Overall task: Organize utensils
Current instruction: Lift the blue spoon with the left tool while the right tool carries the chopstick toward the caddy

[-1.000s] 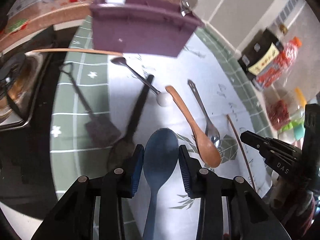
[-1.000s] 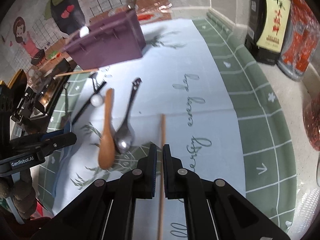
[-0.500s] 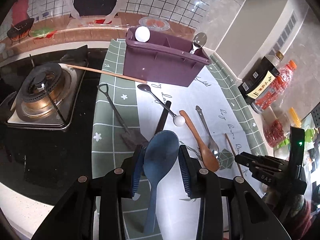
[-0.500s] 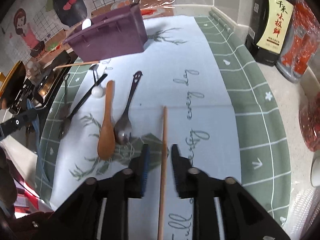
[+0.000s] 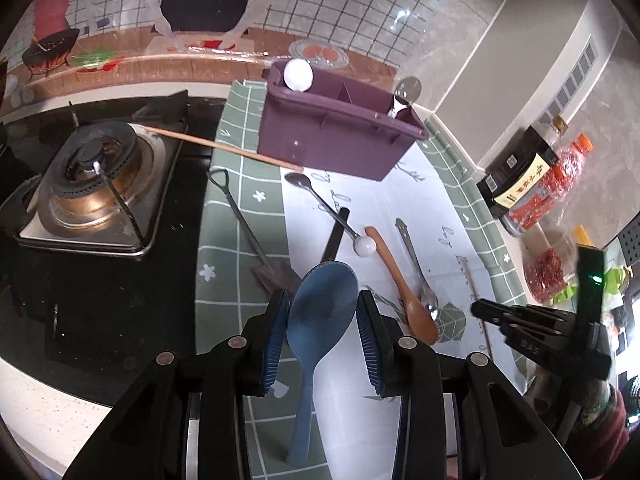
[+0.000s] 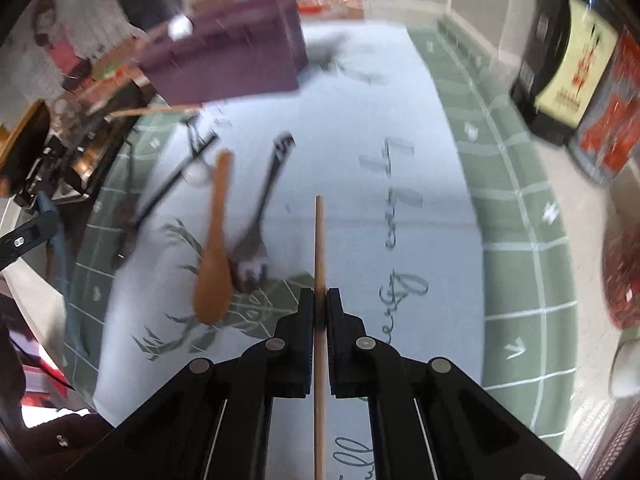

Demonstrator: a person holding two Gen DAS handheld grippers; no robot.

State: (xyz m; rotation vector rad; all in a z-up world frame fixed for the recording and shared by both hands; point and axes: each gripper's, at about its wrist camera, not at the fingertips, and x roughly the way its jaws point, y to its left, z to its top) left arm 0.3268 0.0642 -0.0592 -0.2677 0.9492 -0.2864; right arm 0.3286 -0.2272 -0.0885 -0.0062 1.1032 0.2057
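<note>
My left gripper is shut on a blue plastic spoon, held above the mat. My right gripper is shut on a wooden chopstick; it also shows at the right of the left wrist view. A purple utensil box stands at the mat's far end with a white-ended utensil and a metal spoon in it. On the mat lie a wooden spoon, a metal spoon, a white-ball-handled spoon, a dark spatula and a second chopstick.
A gas stove sits left of the mat. A dark sauce bottle and a red-filled bottle stand along the right wall. A jar of red contents is near the right edge.
My left gripper rose and drew back with the blue spoon, so the stove came into view. My right gripper opened briefly around the chopstick, then shut on it again.
</note>
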